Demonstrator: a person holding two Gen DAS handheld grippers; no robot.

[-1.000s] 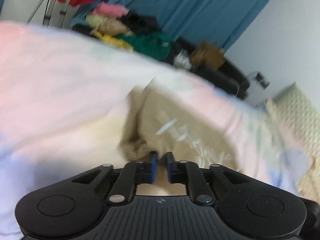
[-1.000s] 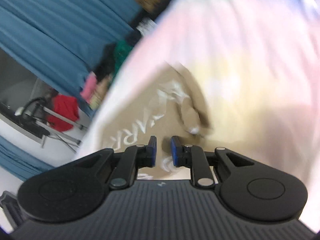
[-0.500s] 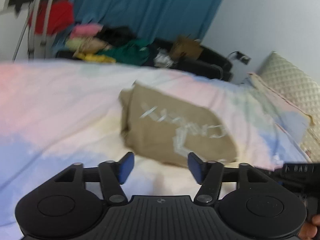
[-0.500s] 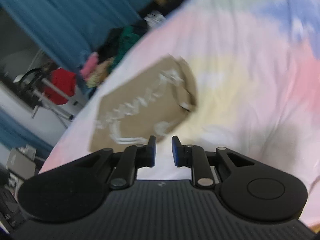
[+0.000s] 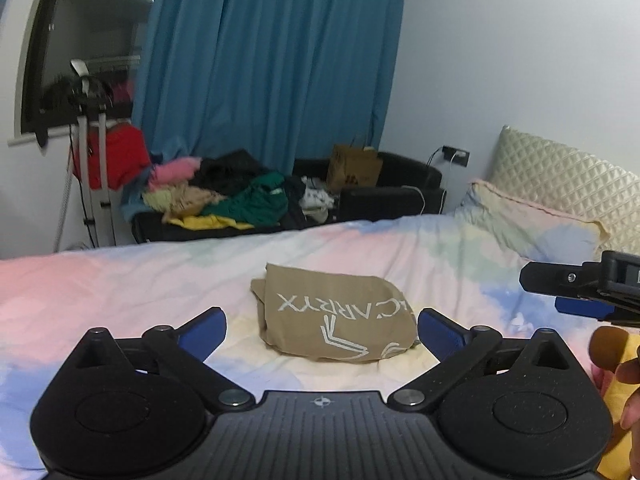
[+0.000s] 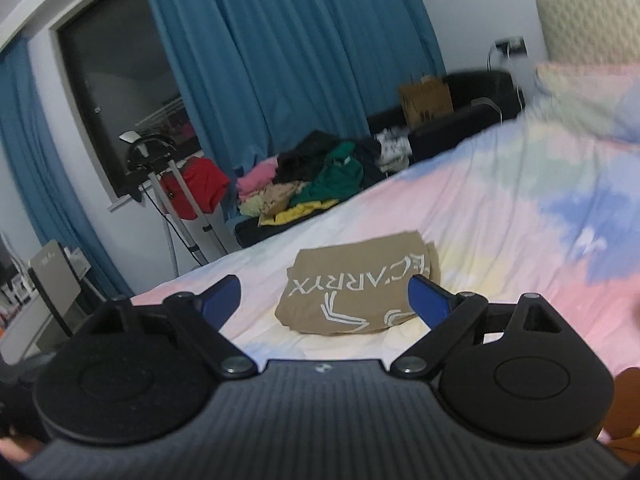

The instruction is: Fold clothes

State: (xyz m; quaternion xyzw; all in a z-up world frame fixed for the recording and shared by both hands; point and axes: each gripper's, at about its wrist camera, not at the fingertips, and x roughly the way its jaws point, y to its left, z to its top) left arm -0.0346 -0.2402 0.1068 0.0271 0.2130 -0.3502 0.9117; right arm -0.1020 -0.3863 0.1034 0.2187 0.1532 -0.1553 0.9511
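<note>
A tan shirt (image 5: 336,314) with white lettering lies folded into a compact rectangle on the pastel bedspread (image 5: 120,292). It also shows in the right wrist view (image 6: 360,288). My left gripper (image 5: 322,330) is open and empty, held back from the shirt's near edge. My right gripper (image 6: 324,298) is open and empty, also held back above the shirt's near edge. The right gripper's tip (image 5: 580,292) shows at the right edge of the left wrist view.
A pile of mixed clothes (image 5: 224,196) lies on a dark couch beyond the bed's far edge, with a brown paper bag (image 5: 354,168). Pillows (image 5: 532,224) and a quilted headboard (image 5: 568,176) are to the right. A stand with a red garment (image 5: 114,160) is far left.
Both grippers opened, let go of the tan shirt and pulled back and up. The shirt now lies folded on the bed.
</note>
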